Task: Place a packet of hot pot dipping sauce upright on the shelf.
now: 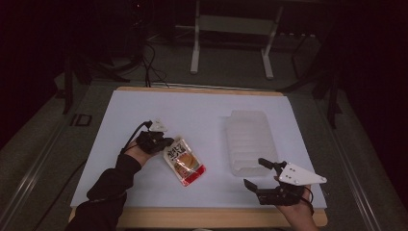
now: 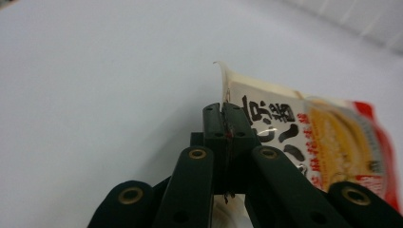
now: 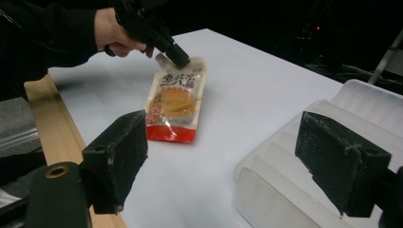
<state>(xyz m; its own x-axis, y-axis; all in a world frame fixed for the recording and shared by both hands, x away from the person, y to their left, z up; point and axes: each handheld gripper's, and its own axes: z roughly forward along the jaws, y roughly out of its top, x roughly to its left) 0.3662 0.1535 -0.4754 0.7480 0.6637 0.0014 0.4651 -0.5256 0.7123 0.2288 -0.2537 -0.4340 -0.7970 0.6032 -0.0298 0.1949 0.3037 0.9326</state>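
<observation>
Left gripper fingers clamped on snack pouch, label unreadable, right gripper fingers apart

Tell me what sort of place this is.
Probably a lab or studio set up for recording handling demos, not a kitchen. A white sheet covers the wooden table, cables trail across the dark floor beyond it, and a person works hand-held tools: the left tool pinches a snack pouch.

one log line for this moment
left tool: shut on pouch corner | right tool: open, beside clear tray | pouch: on table
</observation>
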